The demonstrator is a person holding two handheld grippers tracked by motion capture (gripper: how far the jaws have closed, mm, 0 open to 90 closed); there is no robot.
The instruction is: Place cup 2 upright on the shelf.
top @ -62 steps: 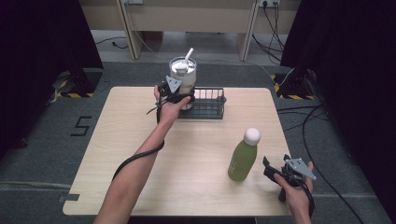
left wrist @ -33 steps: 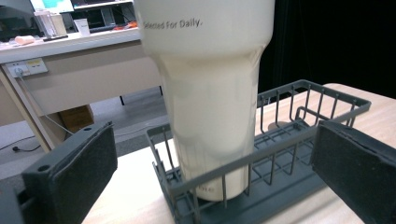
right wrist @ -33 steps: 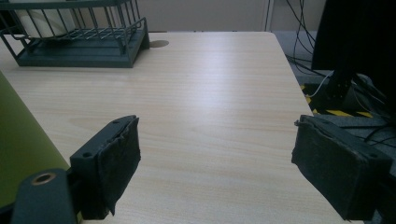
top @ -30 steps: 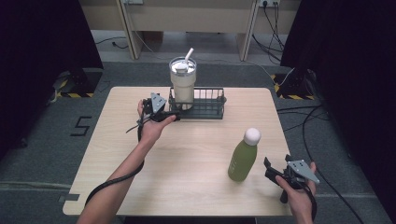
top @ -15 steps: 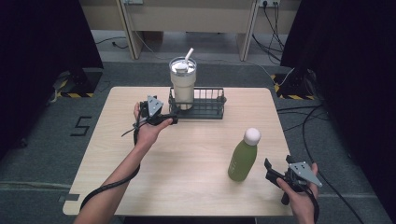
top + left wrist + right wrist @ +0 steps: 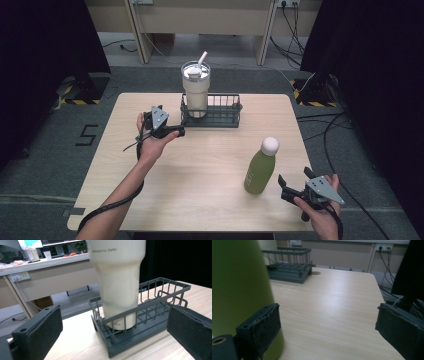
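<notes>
Seeing tumbler (image 6: 196, 87) seated in rack (image 6: 220, 116), we hold both claws, left (image 6: 176, 132) and right (image 6: 284, 189), wide open, empty; bottle (image 6: 261, 167) likely next.

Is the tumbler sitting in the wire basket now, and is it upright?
Yes, in and upright. The tumbler stands at the left end of the wire basket, its base inside the basket's walls in the left gripper view, straw on top.

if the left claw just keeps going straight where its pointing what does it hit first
Most likely the near end of the dark wire basket, and just behind that wall the cream tumbler standing inside it. The left claw is open and aimed at that end; exact depth is hard to judge.
</notes>
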